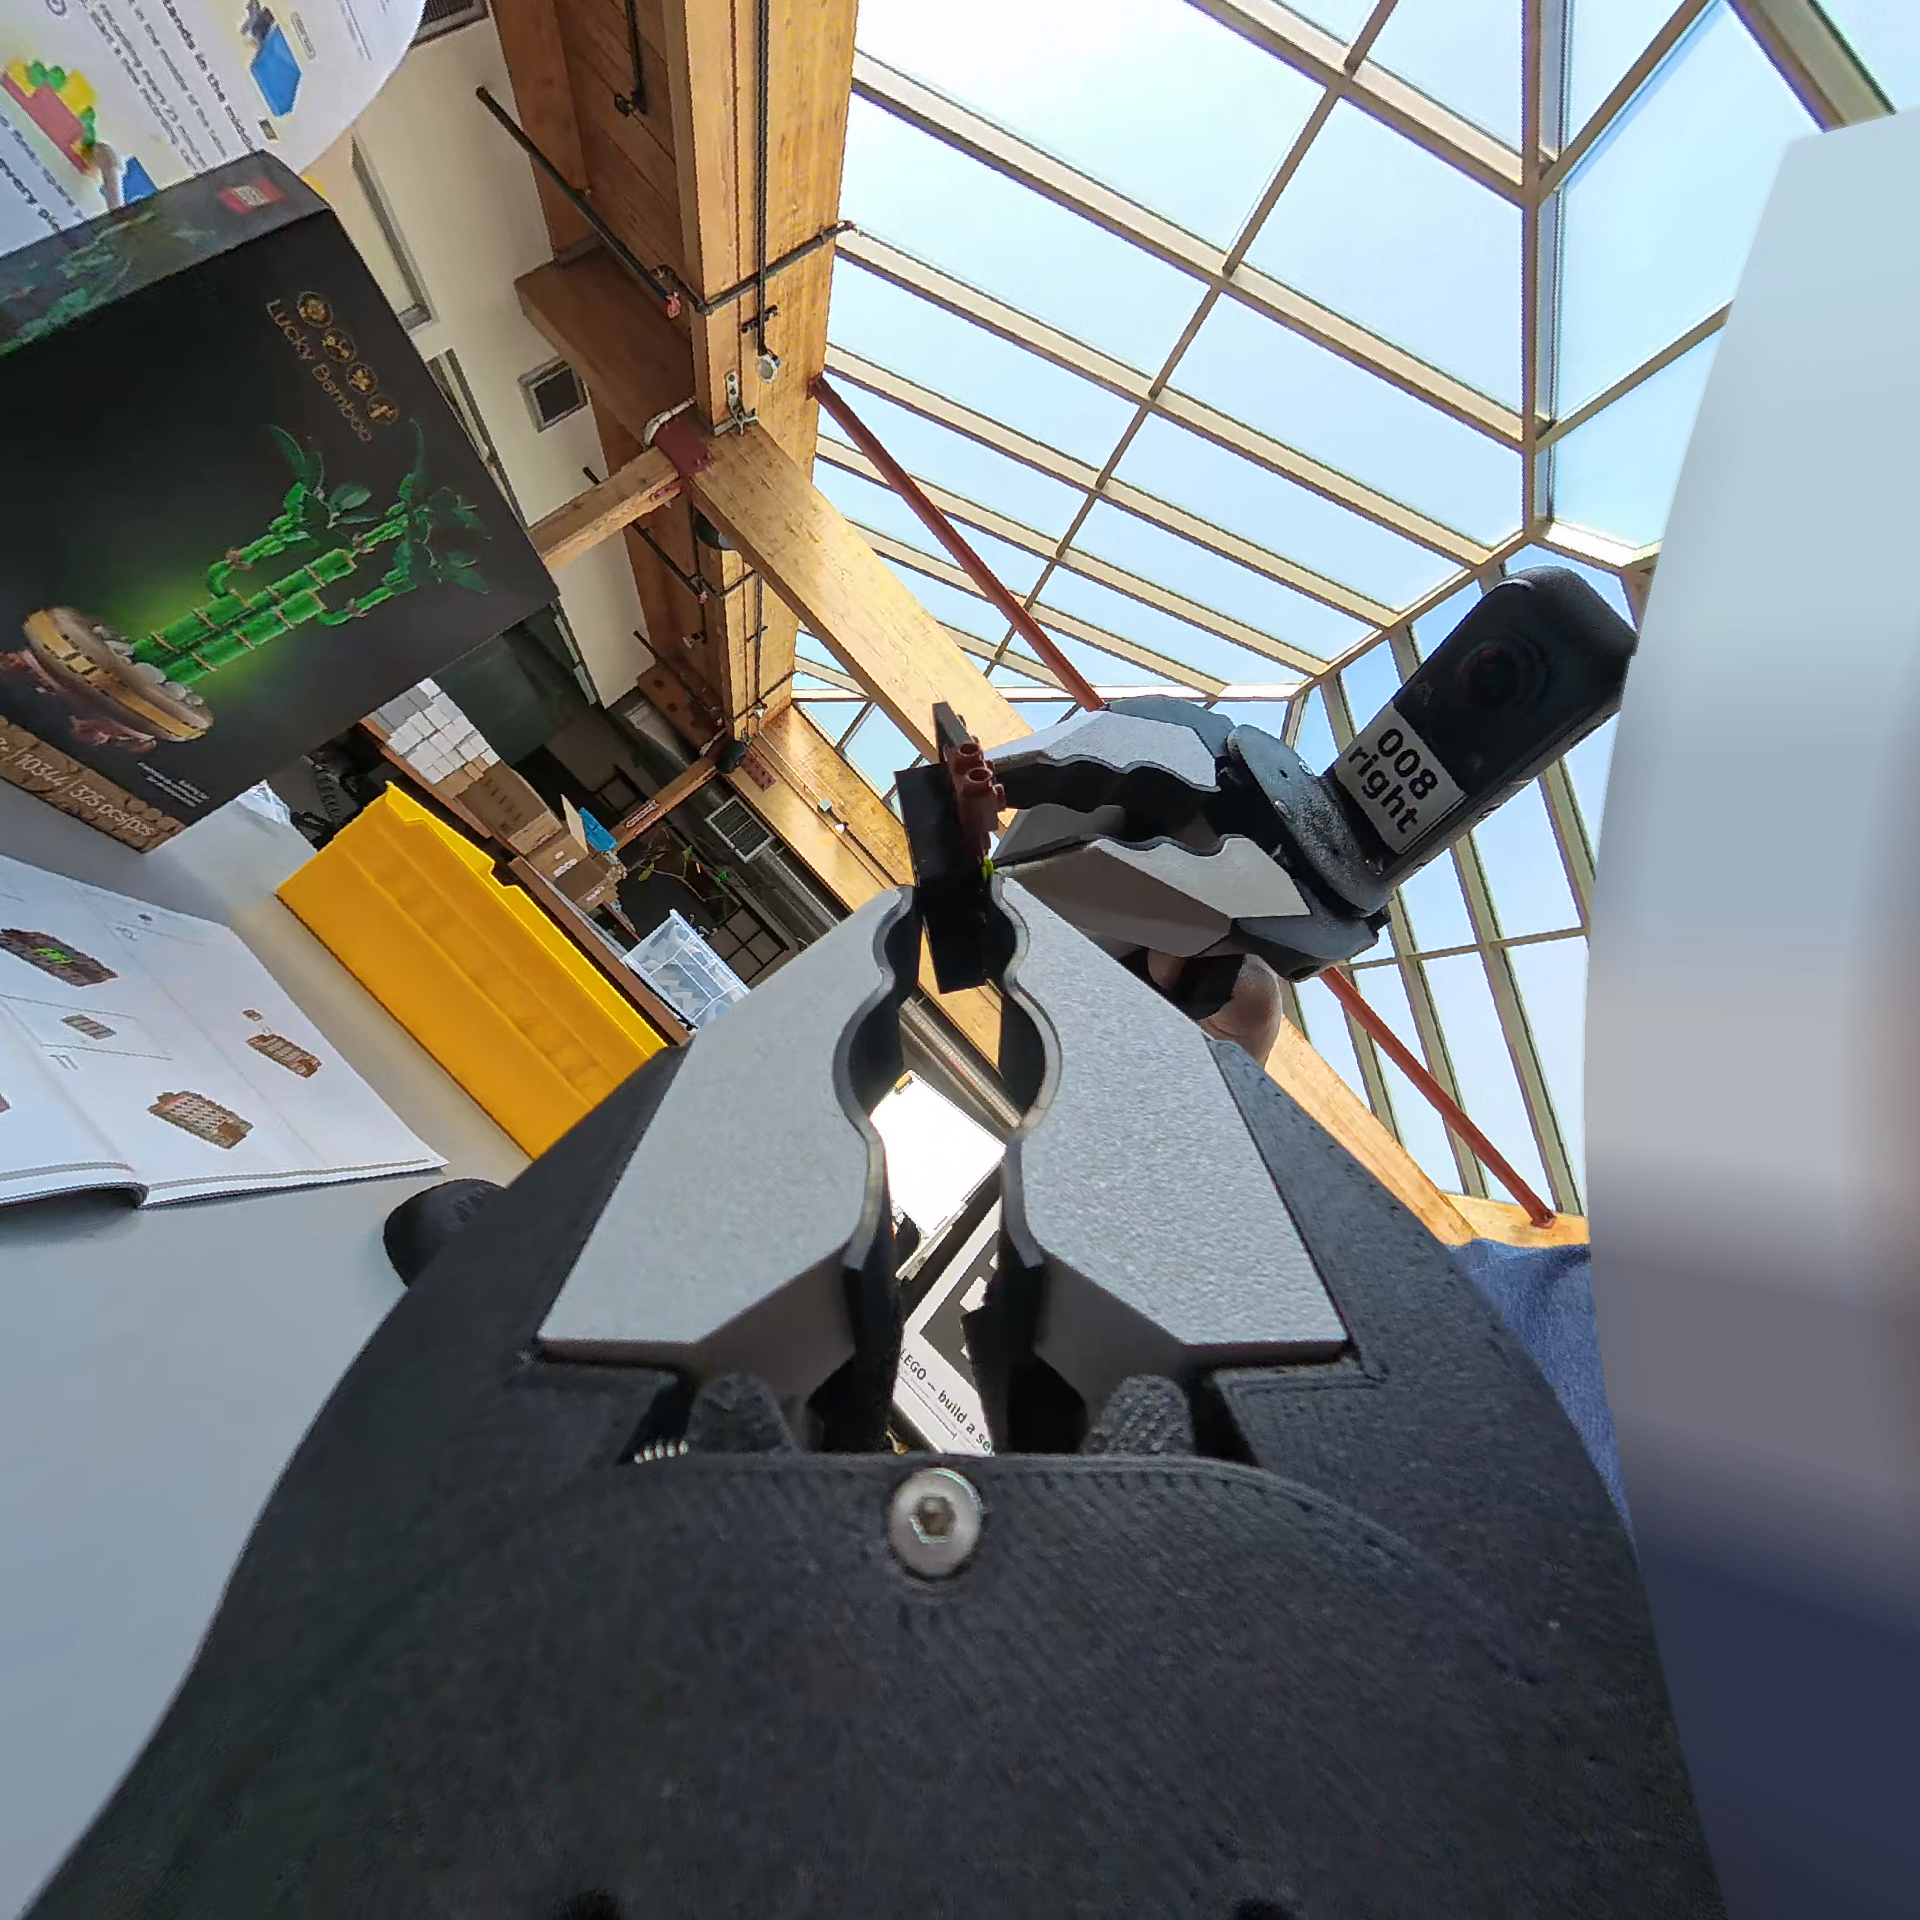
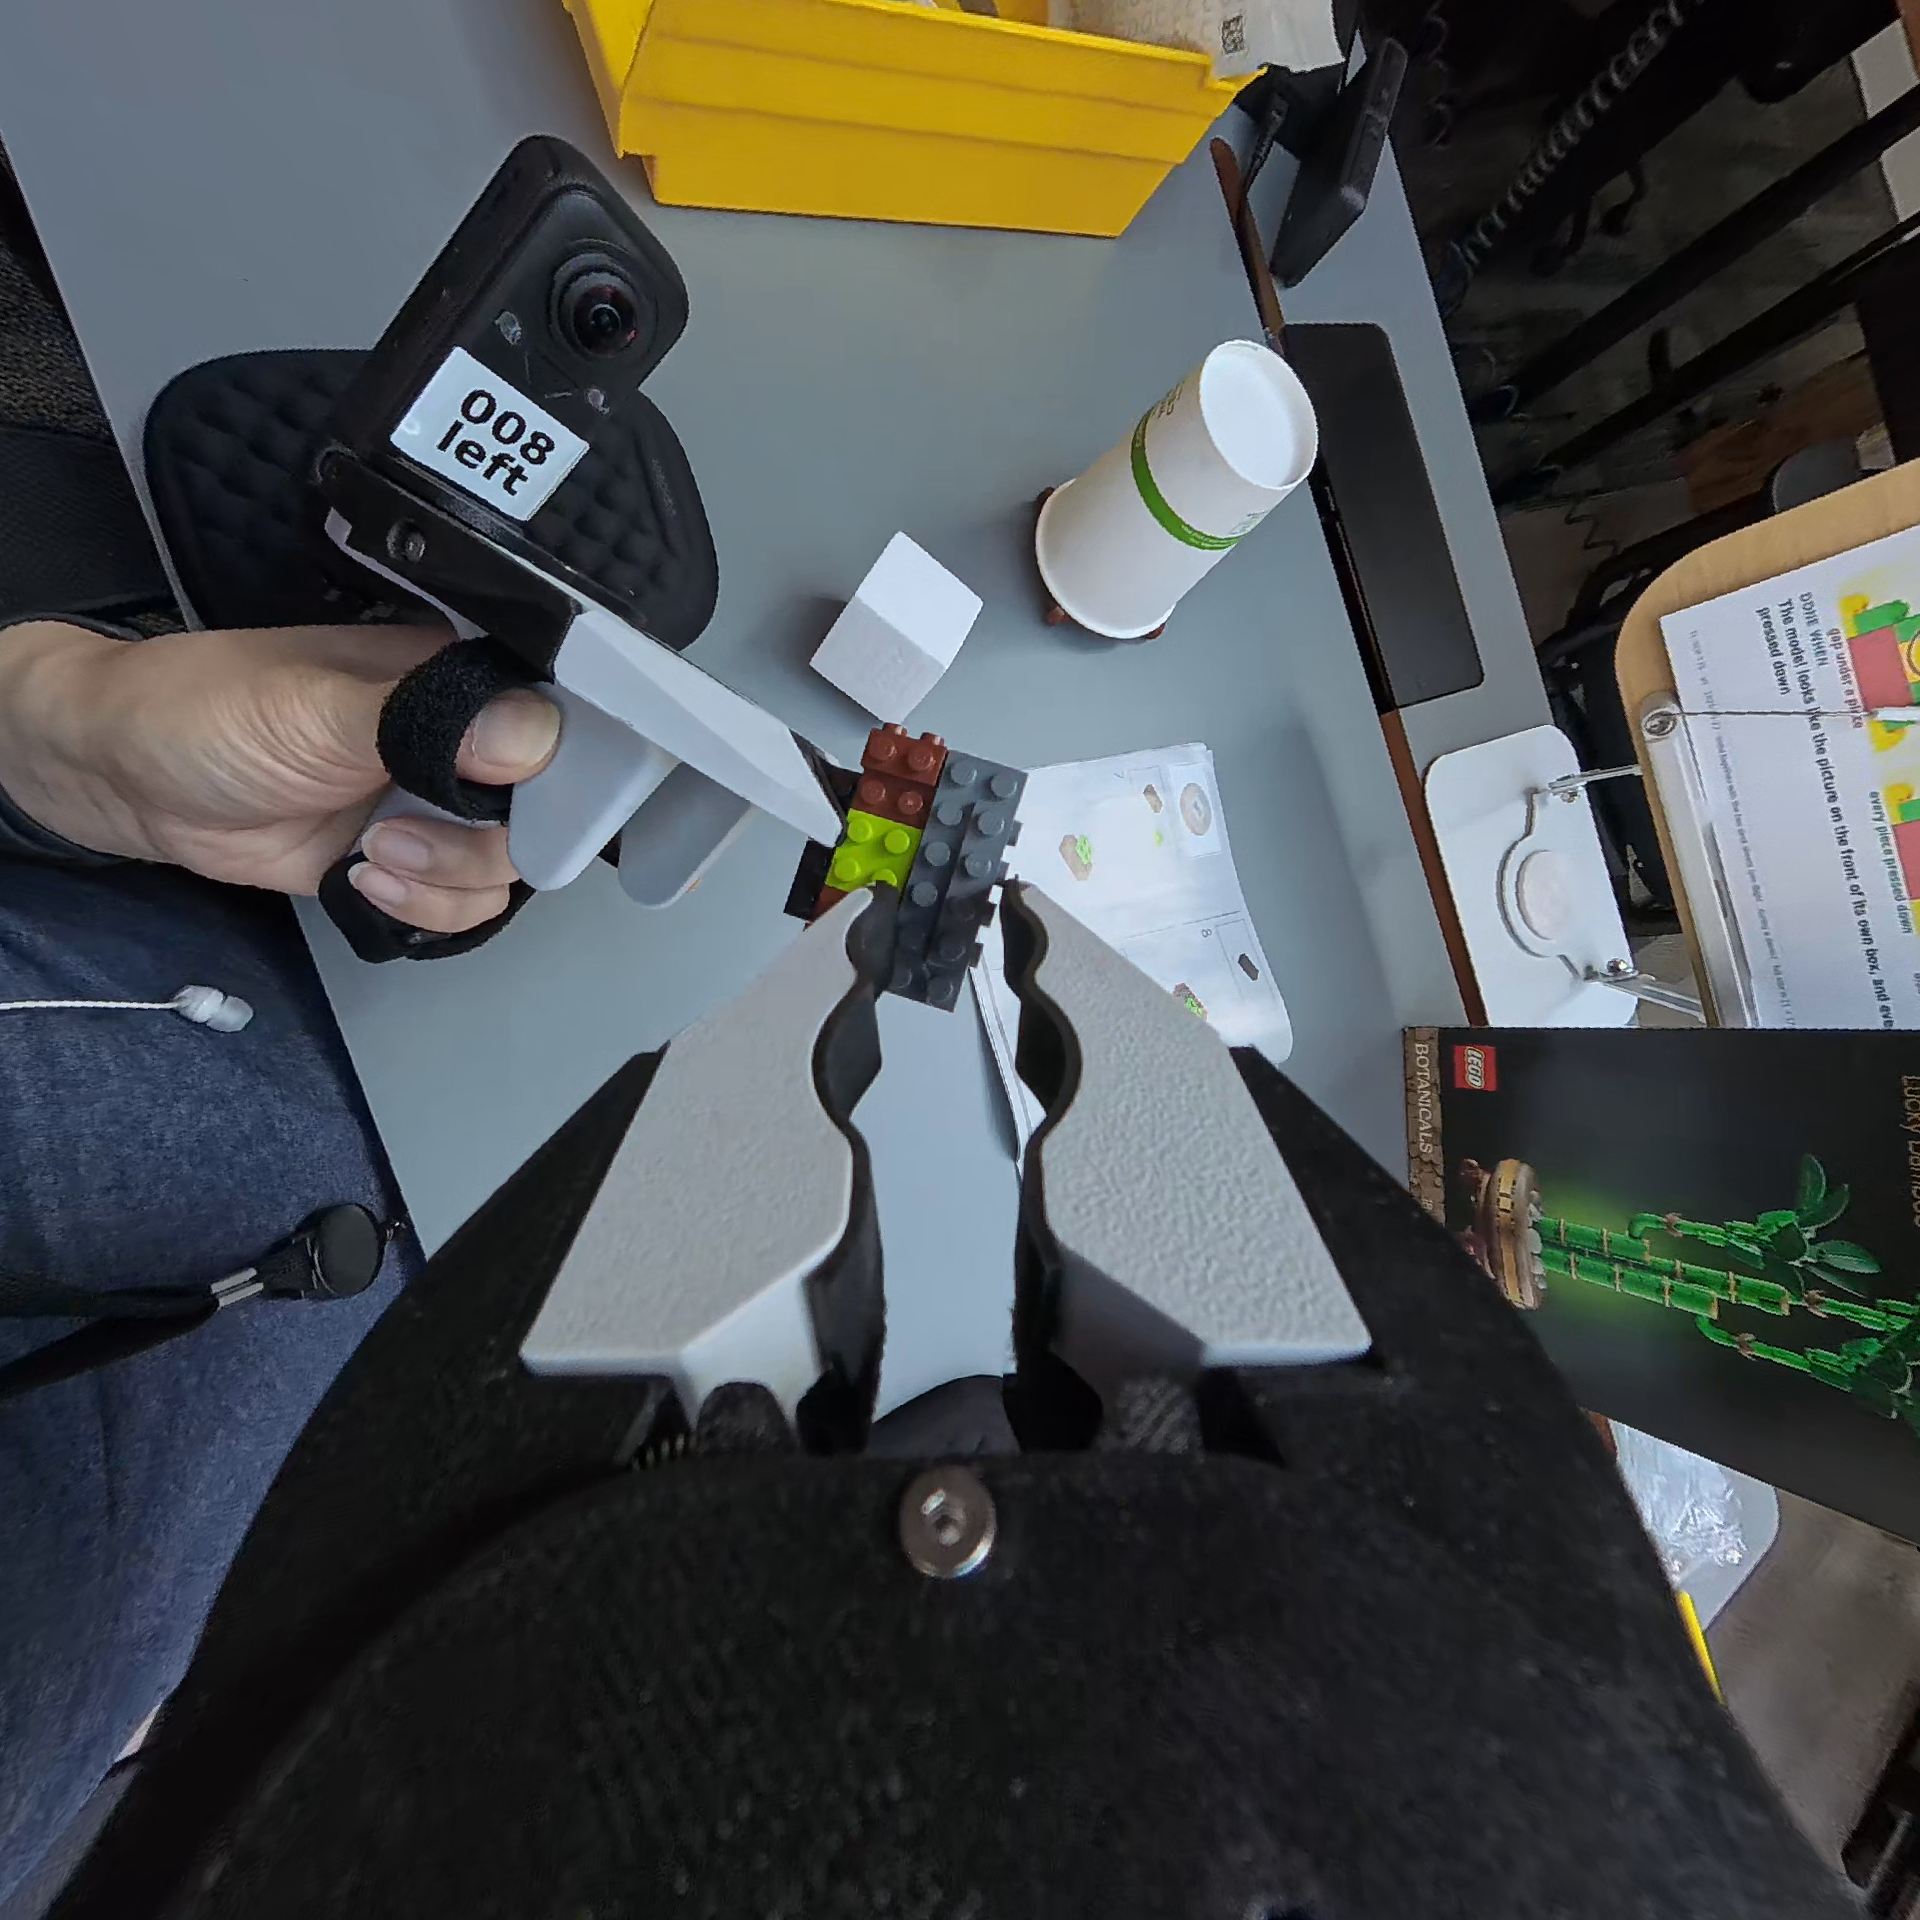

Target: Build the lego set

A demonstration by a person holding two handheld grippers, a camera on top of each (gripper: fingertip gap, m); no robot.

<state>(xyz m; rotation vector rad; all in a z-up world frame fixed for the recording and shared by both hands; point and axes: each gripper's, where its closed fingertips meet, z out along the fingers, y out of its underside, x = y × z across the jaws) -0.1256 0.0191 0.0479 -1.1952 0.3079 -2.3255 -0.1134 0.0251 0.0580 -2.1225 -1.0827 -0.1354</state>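
Early stage: small brick assembly (image 2: pixel 904 842) held mid-air above booklet (image 2: pixel 1143 862), pinched by left gripper (image 1: pixel 951 935); right gripper (image 2: pixel 930 914) spread, one finger touching it; most of the set unbuilt.

Grey table (image 2: pixel 935 343), wood beams (image 1: pixel 769 260), glass skylight (image 1: pixel 1299 312)

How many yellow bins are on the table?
1. The yellow bin sits at the far end of the grey table, beyond the white paper cup. The left wrist view shows it too. More could be out of frame.
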